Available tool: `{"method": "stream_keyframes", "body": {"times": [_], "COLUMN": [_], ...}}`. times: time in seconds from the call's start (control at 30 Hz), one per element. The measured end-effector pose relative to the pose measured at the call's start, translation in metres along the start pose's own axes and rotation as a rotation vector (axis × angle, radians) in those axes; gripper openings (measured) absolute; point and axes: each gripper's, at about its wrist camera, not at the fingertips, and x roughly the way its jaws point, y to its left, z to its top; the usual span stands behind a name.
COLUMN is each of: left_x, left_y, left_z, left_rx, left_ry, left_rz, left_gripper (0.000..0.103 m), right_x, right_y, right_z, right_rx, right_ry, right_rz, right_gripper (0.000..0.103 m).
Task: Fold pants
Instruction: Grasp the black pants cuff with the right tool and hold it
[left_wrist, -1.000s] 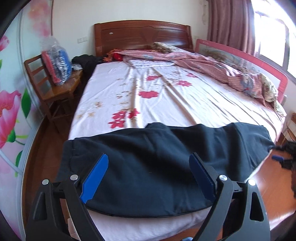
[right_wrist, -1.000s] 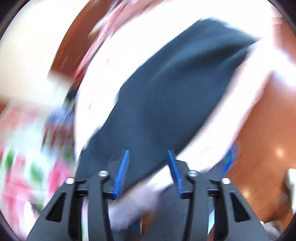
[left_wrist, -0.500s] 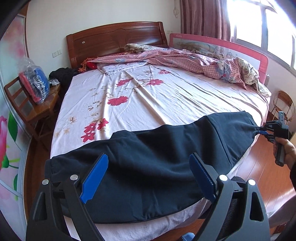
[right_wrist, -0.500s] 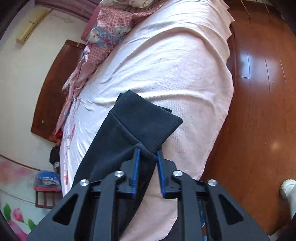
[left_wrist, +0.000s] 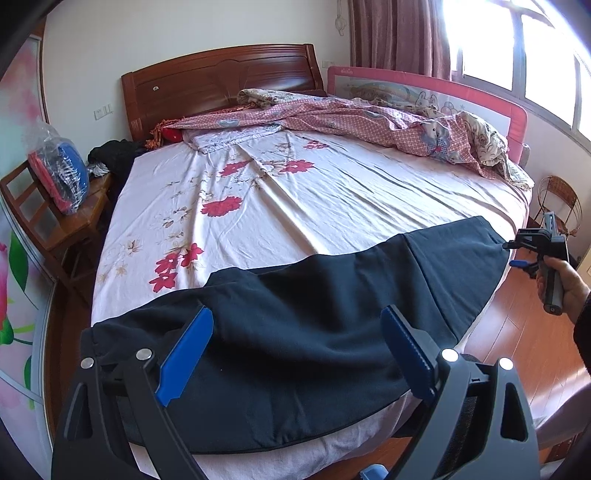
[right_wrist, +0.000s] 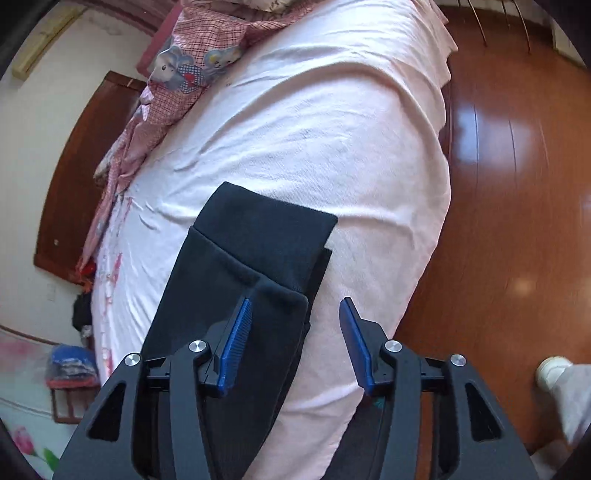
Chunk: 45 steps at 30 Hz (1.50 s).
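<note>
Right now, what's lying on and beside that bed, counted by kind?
Dark pants: 1
Pink patterned quilt: 1
Floral bedsheet: 1
Wooden chair: 1
Plastic-wrapped bundle: 1
Wire basket: 1
Total: 6

Bed (left_wrist: 332, 199): dark pants (left_wrist: 314, 343) across near edge, rumpled quilt (left_wrist: 369, 118) near headboard.

The pants (left_wrist: 325, 347) are dark navy, lying on a pale pink sheet (left_wrist: 332, 199) printed with red flowers. The quilt (left_wrist: 369, 122) is pink-checked, the headboard (left_wrist: 221, 85) reddish-brown wood, the gripper pads (right_wrist: 236, 343) blue.
</note>
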Motion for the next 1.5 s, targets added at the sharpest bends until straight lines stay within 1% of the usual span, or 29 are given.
{"method": "stream_keyframes", "body": {"times": [0.03,0.07,0.13,0.23,0.27,0.3,0.33,0.43,0.5,0.53,0.57,0.6,0.63,0.67,0.73,0.77,0.83,0.87,0.93,0.97,1.0,1.07,1.2,1.23,1.3,1.33,1.4,1.47,1.5], "left_x": [0.000,0.000,0.000,0.002,0.003,0.004,0.004,0.005,0.004,0.006,0.007,0.008,0.008,0.007,0.004,0.003,-0.002,-0.002,-0.003,-0.003,-0.002,-0.002,-0.003,-0.004,-0.003,-0.004,-0.004,-0.005,-0.006], "left_y": [0.000,0.000,0.002,0.009,0.012,0.014,0.016,0.020,0.023,0.023,0.023,0.024,0.026,0.029,0.034,0.036,0.042,0.044,0.049,0.050,0.050,0.050,0.046,0.044,0.044,0.043,0.044,0.047,0.050], "left_z": [0.001,0.002,0.003,0.005,0.005,0.005,0.005,0.004,0.002,0.002,0.001,0.001,0.000,-0.001,-0.003,-0.003,-0.004,-0.004,-0.004,-0.004,-0.004,-0.002,-0.001,0.000,0.001,0.001,0.002,0.003,0.004], "left_rx": [0.005,0.010,0.008,-0.014,-0.019,-0.022,-0.027,-0.031,-0.034,-0.037,-0.039,-0.043,-0.050,-0.061,-0.074,-0.080,-0.089,-0.089,-0.096,-0.099,-0.101,-0.104,-0.092,-0.087,-0.081,-0.081,-0.085,-0.092,-0.101], "left_ry": [-0.007,-0.010,-0.013,-0.009,-0.005,-0.002,-0.002,0.004,0.000,0.002,0.006,0.010,0.014,0.016,0.009,0.009,-0.004,-0.002,-0.005,-0.007,-0.009,-0.012,-0.022,-0.027,-0.021,-0.021,-0.028,-0.034,-0.039], "left_rz": [0.002,0.006,0.020,0.034,0.034,0.033,0.042,0.052,0.049,0.046,0.048,0.051,0.049,0.051,0.070,0.076,0.094,0.099,0.108,0.113,0.112,0.107,0.105,0.104,0.109,0.108,0.105,0.115,0.126], "left_gripper": [0.092,0.092,0.092,0.092,0.092,0.092,0.092,0.092,0.092,0.092,0.092,0.092,0.092,0.092,0.092,0.092,0.092,0.092,0.092,0.092,0.092,0.092,0.092,0.092,0.092,0.092,0.092,0.092,0.092], "right_x": [0.004,0.008,0.016,0.014,0.015,0.013,0.010,0.001,-0.006,-0.007,-0.003,0.001,0.007,0.012,0.018,0.015,0.011,0.006,0.005,0.007,0.008,0.011,0.019,0.019,0.015,0.012,0.004,-0.004,-0.011], "right_y": [-0.006,-0.008,-0.008,0.001,0.005,0.008,0.010,0.031,0.042,0.045,0.047,0.047,0.043,0.039,0.025,0.021,0.027,0.032,0.032,0.030,0.027,0.019,0.004,0.007,0.020,0.028,0.039,0.054,0.068], "right_z": [0.001,0.001,0.000,-0.004,-0.005,-0.006,-0.007,-0.012,-0.013,-0.011,-0.008,-0.006,-0.003,-0.001,0.004,0.007,0.007,0.006,0.003,0.003,0.002,0.000,-0.001,-0.001,-0.005,-0.006,-0.008,-0.009,-0.012], "right_rx": [0.026,0.038,0.018,-0.052,-0.081,-0.082,-0.086,-0.204,-0.248,-0.256,-0.266,-0.269,-0.239,-0.205,-0.110,-0.064,-0.095,-0.127,-0.142,-0.129,-0.121,-0.086,0.009,-0.015,-0.091,-0.130,-0.161,-0.211,-0.278], "right_ry": [0.011,0.024,0.033,0.019,0.023,0.022,0.023,0.015,-0.001,-0.013,0.000,0.003,0.013,0.033,0.069,0.060,0.059,0.043,0.050,0.059,0.054,0.062,0.062,0.058,0.053,0.052,0.043,0.021,-0.002], "right_rz": [0.038,0.044,0.081,0.028,0.012,-0.008,-0.025,-0.128,-0.096,-0.046,-0.080,-0.082,-0.037,-0.046,0.014,0.023,-0.003,-0.060,-0.062,-0.095,-0.077,-0.074,-0.030,-0.045,-0.074,-0.094,-0.066,-0.088,-0.100], "right_gripper": [0.049,0.049,0.049,0.048,0.035,0.033,0.032,0.030,0.030,0.026,0.009,0.008,0.008,0.007,0.007,0.007,0.010,0.010,0.018,0.033,0.036,0.036,0.046,0.044,0.027,0.024,0.015,0.015,0.015]}}
